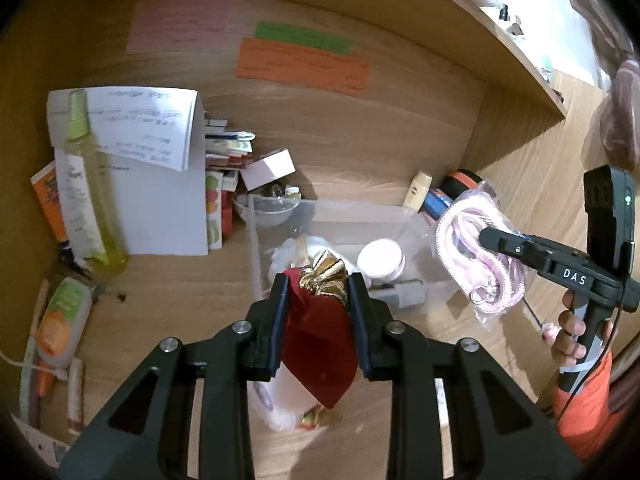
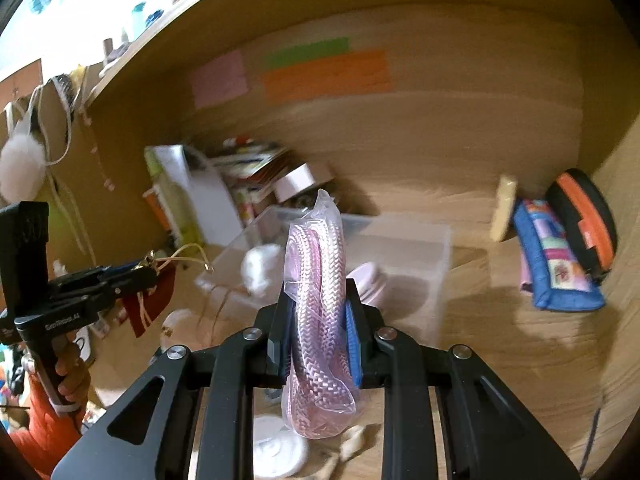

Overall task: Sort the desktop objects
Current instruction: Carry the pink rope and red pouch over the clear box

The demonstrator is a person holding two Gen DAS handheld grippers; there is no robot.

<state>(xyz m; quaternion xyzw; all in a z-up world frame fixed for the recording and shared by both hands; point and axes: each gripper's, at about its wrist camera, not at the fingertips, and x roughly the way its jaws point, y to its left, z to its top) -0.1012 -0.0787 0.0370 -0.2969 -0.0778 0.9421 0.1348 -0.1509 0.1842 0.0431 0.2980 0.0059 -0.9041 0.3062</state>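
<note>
My left gripper [image 1: 319, 292] is shut on a red cloth pouch [image 1: 320, 344] with a gold gathered top, held above the desk just in front of a clear plastic box [image 1: 400, 216]. From the right wrist view the same gripper [image 2: 150, 274] shows at the left with the red pouch [image 2: 154, 300] and its cords hanging. My right gripper [image 2: 318, 292] is shut on a pink braided cord in a clear bag [image 2: 320, 320], lifted over the desk. In the left wrist view that bagged cord [image 1: 472, 248] hangs to the right of the box. Inside the box lie a white round jar [image 1: 380, 260] and a white fluffy ball [image 1: 288, 258].
A yellow spray bottle [image 1: 86, 188], papers [image 1: 160, 196] and stacked booklets [image 1: 224, 152] stand at the back left. A blue patterned pouch [image 2: 556, 264], an orange-black case [image 2: 584, 220] and a cream tube [image 2: 506, 208] sit at the right wall. An orange tube [image 1: 60, 320] lies at the left.
</note>
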